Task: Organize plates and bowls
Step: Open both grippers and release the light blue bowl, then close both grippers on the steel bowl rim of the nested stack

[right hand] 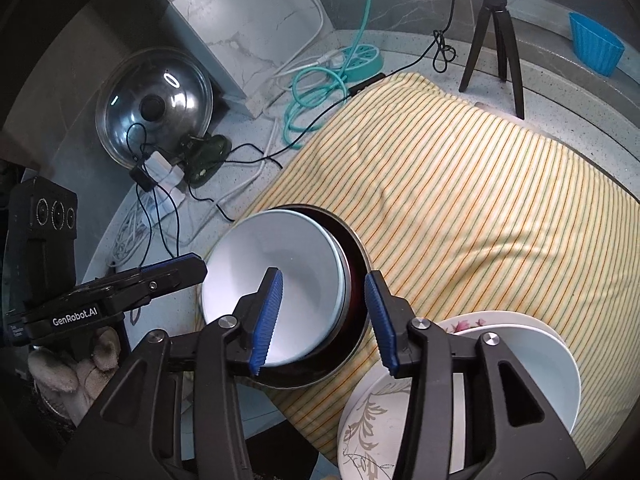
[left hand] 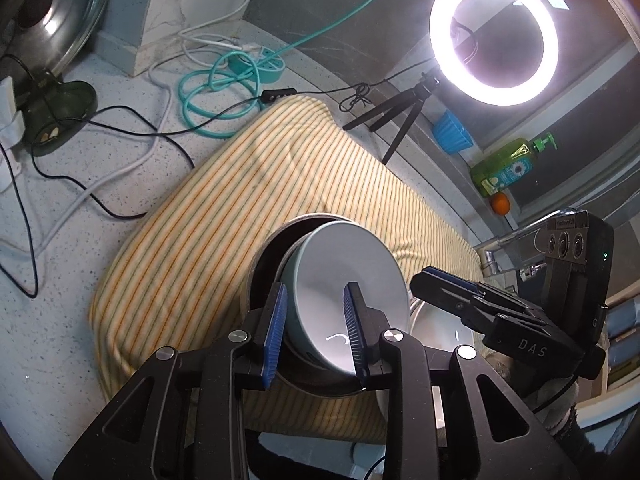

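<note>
Left wrist view: left tongs (left hand: 316, 332) parted a modest way, nothing pinched. Straddling the near wall of the pale bowl (left hand: 344, 280): 9 o'clock pad outside the wall, 3 o'clock pad inside the hollow, clear gap beside the wall. Bowl tipped, mouth facing up toward the camera and a bit to 2 o'clock; round, so no real long axis. Sitting inside a dark metal pot (left hand: 264, 256), leaning on the pot's 3 o'clock side, pot on striped cloth (left hand: 224, 208). Bowl centre just at 12 o'clock of the pads.

Right wrist view: right tongs (right hand: 324, 320) wider apart, clamped on nothing. Straddling the bowl's 3 o'clock edge plus the pot rim: 9 o'clock pad over the bowl's inside, 3 o'clock pad just outside the pot; contact there cannot be told. Bowl mouth toward the camera, pushed to the pot's 9 o'clock side, dark crescent of pot showing from 1 to 4 o'clock. Bulk of bowl at 10 o'clock of the pads. Stacked plates (right hand: 544, 364) at 4 o'clock, near the pot.
</note>
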`<action>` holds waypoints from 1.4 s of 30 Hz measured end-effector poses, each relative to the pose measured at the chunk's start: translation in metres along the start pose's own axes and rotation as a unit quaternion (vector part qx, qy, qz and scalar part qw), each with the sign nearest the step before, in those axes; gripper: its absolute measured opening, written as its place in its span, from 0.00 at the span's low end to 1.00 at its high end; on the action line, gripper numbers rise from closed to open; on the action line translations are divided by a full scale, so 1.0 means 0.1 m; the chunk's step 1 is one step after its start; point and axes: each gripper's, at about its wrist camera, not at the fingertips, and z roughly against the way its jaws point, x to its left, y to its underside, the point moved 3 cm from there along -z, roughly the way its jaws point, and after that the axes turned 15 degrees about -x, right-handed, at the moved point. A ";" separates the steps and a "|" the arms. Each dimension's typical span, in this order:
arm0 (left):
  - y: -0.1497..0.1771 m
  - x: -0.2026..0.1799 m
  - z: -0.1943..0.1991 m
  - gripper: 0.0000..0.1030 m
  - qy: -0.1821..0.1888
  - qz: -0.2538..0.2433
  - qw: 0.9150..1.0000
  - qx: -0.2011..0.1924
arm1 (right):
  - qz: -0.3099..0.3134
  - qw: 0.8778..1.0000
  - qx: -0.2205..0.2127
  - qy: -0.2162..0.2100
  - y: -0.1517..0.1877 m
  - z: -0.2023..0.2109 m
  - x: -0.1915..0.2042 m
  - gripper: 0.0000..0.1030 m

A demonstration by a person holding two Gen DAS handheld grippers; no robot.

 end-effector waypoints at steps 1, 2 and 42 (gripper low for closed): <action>-0.01 0.02 0.01 0.27 0.000 0.001 1.000 -0.002 | -0.004 1.000 -0.002 0.001 -0.01 0.02 -0.01 0.44; -0.02 0.03 0.02 0.27 -0.001 0.002 1.000 -0.004 | -0.009 1.000 -0.006 0.001 -0.01 0.04 -0.04 0.44; 0.05 0.44 -0.21 0.24 0.019 -0.007 0.999 0.051 | -0.141 0.989 -0.005 0.041 0.45 0.04 -0.37 0.24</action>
